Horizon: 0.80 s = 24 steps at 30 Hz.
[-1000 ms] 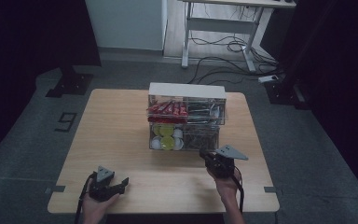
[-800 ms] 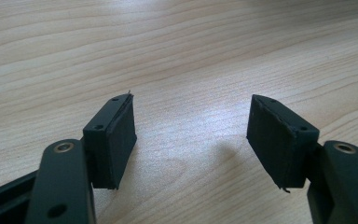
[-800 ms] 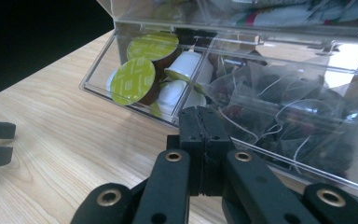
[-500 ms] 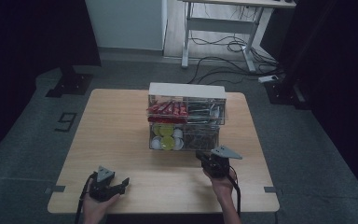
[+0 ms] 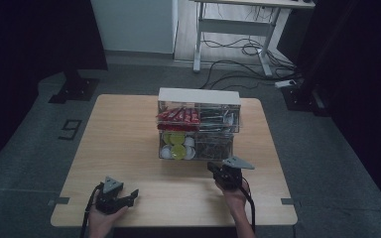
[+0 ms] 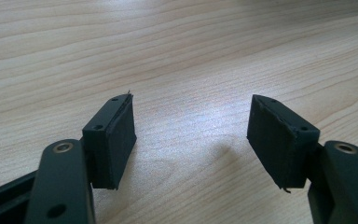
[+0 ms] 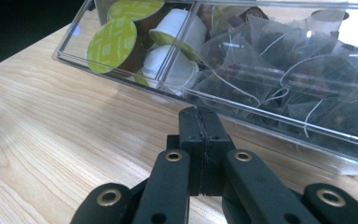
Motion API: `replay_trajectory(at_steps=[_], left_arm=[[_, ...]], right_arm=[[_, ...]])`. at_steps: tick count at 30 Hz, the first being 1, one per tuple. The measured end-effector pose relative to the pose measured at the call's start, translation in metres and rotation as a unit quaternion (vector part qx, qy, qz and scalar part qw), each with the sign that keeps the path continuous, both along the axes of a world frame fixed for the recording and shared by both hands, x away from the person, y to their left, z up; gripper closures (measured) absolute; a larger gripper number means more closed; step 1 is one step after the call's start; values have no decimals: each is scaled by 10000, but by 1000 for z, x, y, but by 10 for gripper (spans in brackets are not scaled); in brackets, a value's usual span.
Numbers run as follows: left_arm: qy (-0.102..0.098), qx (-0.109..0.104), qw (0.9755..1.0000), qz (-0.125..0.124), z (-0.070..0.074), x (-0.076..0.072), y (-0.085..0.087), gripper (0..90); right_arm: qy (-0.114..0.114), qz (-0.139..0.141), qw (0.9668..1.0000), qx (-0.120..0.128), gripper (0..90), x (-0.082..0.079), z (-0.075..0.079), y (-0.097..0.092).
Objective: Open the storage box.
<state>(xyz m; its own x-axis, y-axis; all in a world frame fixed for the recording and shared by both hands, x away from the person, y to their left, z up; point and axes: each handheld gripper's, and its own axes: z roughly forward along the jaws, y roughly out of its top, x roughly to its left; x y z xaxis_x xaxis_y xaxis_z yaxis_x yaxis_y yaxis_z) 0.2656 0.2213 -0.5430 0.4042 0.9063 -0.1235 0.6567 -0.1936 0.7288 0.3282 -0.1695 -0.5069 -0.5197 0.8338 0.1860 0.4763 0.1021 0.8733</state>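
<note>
A clear two-tier organizer (image 5: 198, 124) with a white top stands mid-table. Its upper level holds red packets (image 5: 177, 117) and dark sachets; the lower drawer (image 7: 242, 79) holds green-lidded capsules (image 7: 112, 44), white capsules (image 7: 175, 63) and mesh tea bags (image 7: 279, 70). My right gripper (image 5: 217, 170) sits just in front of the drawer's right half, its jaws pressed together with nothing between them (image 7: 200, 126). My left gripper (image 5: 129, 196) rests low over the wood near the front left edge, open and empty (image 6: 191, 135).
The wooden table (image 5: 124, 144) has bare surface left of the organizer and along the front. A white desk frame (image 5: 238, 29) and floor cables (image 5: 238, 69) lie behind the table. Dark stands flank it on both sides.
My right gripper has sunk a little and edged toward the front of the lower drawer. The left gripper has stayed where it was.
</note>
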Motion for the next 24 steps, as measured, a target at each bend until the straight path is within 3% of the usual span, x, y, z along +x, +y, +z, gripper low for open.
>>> replay_trajectory(at_steps=[7, 24], left_arm=[[12, -70, 10000, -29, 1, 0, 0, 323], [0, 8, 10000, -32, 1, 0, -1, 322]], right_arm=[[67, -37, 10000, -32, 892, 3, -6, -1], [108, -200, 9997, -17, 892, 7, -11, -10]])
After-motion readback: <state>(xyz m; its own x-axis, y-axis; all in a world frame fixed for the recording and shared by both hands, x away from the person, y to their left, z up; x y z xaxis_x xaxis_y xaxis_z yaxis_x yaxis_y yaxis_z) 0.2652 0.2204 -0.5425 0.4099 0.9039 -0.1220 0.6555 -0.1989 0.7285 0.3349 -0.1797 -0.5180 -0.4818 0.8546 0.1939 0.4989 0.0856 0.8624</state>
